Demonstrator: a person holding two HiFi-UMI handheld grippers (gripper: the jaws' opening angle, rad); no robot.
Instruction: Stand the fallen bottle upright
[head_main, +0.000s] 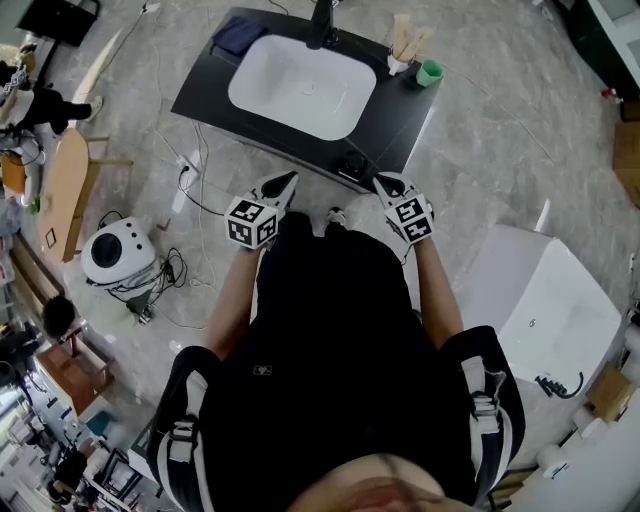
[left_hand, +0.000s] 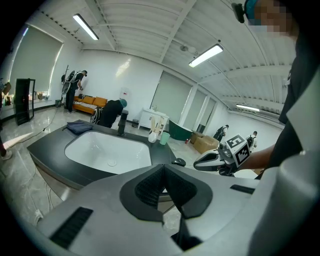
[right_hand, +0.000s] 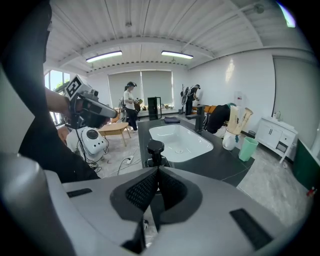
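A small black bottle (right_hand: 154, 152) with a round cap stands upright at the near edge of the black counter (head_main: 205, 95), by the white sink (head_main: 300, 85). The head view shows it as a dark shape (head_main: 352, 166), and the left gripper view shows it low on the counter (left_hand: 178, 162). My right gripper (right_hand: 158, 170) is shut with nothing between its pads. It hovers just short of the bottle and apart from it (head_main: 381, 183). My left gripper (left_hand: 163, 168) is also shut and empty, level with the right one in front of the counter (head_main: 289, 179).
A black faucet (head_main: 320, 25), a dark blue cloth (head_main: 240, 35), a white holder of wooden utensils (head_main: 403, 50) and a green cup (head_main: 429, 72) stand at the counter's back. On the floor are a round white appliance (head_main: 118, 252) with cables at left and a white tub (head_main: 555, 300) at right.
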